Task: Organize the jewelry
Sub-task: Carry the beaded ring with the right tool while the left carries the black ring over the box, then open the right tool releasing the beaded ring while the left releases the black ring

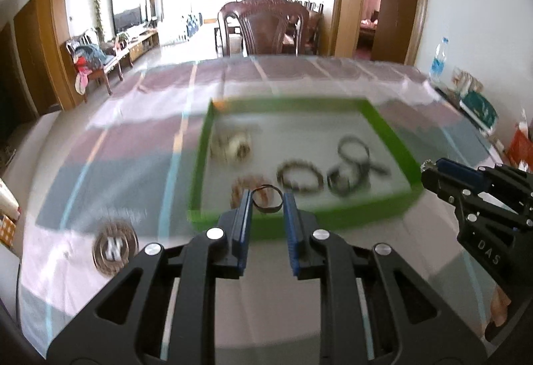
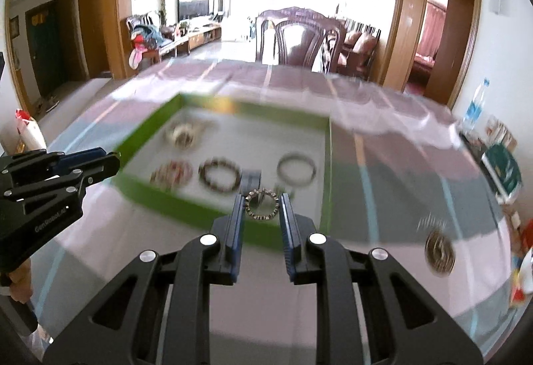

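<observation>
My left gripper [image 1: 267,198] is shut on a thin dark bangle [image 1: 268,210], held above the near rim of a green tray [image 1: 299,220]. My right gripper [image 2: 262,198] is shut on a studded metal bracelet [image 2: 261,217] over the tray's near rim [image 2: 186,201]. Several bracelets lie blurred in the tray: a pale beaded one [image 1: 233,145], a reddish one [image 2: 171,173], a dark beaded one [image 2: 220,177] and a grey ring [image 2: 296,168]. Each gripper shows in the other's view: the right gripper [image 1: 428,167], the left gripper [image 2: 115,158].
A coiled brown bracelet [image 1: 115,248] lies on the striped tablecloth left of the tray, and a brassy round one [image 2: 439,253] lies to its right. A water bottle [image 1: 438,60] and boxes [image 1: 479,108] crowd the table's right edge. A wooden chair [image 1: 266,28] stands behind.
</observation>
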The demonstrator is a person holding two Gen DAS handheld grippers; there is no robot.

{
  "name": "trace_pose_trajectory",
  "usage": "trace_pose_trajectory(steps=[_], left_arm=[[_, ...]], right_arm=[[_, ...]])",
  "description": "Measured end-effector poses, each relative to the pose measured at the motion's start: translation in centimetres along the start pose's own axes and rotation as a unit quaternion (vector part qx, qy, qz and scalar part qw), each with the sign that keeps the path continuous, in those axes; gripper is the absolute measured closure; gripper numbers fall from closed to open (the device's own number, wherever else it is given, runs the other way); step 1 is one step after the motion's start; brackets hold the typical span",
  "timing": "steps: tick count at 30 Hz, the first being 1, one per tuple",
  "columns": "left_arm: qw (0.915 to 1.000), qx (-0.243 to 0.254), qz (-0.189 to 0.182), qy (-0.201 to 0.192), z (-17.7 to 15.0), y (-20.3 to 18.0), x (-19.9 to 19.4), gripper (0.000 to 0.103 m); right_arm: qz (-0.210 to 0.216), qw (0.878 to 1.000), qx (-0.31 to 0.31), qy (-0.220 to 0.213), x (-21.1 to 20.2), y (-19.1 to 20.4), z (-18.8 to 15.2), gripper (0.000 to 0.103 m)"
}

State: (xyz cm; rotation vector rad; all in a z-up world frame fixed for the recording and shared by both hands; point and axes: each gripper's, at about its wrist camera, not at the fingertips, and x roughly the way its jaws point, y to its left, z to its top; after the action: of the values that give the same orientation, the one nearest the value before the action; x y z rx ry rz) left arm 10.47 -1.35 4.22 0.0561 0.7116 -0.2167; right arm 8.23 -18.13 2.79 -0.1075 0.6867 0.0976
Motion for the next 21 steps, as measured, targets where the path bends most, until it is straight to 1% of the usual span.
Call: trace_pose_trajectory(steps=[3, 7, 10, 13, 21], left_arm=[[1.0, -0.009, -0.002, 0.001, 2.5, 0.5, 1.5, 0.084], [0.9997, -0.02, 0.005, 0.014, 3.9, 1.0, 4.0, 0.084], [0.9992, -0.025, 0.013, 0.028, 4.2, 1.2, 6.2, 0.084], [0.9987, -0.028, 0.016, 0.04, 4.0, 1.4, 7.8, 0.084], [0.998, -0.032, 0.017, 0.051, 3.6, 1.7, 9.5, 0.083]], right_arm=[[0.001, 1.0, 0.01, 0.004, 1.9, -0.5, 2.4, 0.082], [0.005, 0.999, 0.025, 0.038, 5.6, -1.5, 3.8, 0.082], [0.002, 0.997, 0.035, 0.064, 8.1, -1.7, 3.7, 0.082], [-0.001, 0.996, 0.039, 0.077, 9.4, -1.7, 3.0, 0.082], [0.0, 0.996, 0.043, 0.079, 10.2, -2.2, 2.7, 0.082]])
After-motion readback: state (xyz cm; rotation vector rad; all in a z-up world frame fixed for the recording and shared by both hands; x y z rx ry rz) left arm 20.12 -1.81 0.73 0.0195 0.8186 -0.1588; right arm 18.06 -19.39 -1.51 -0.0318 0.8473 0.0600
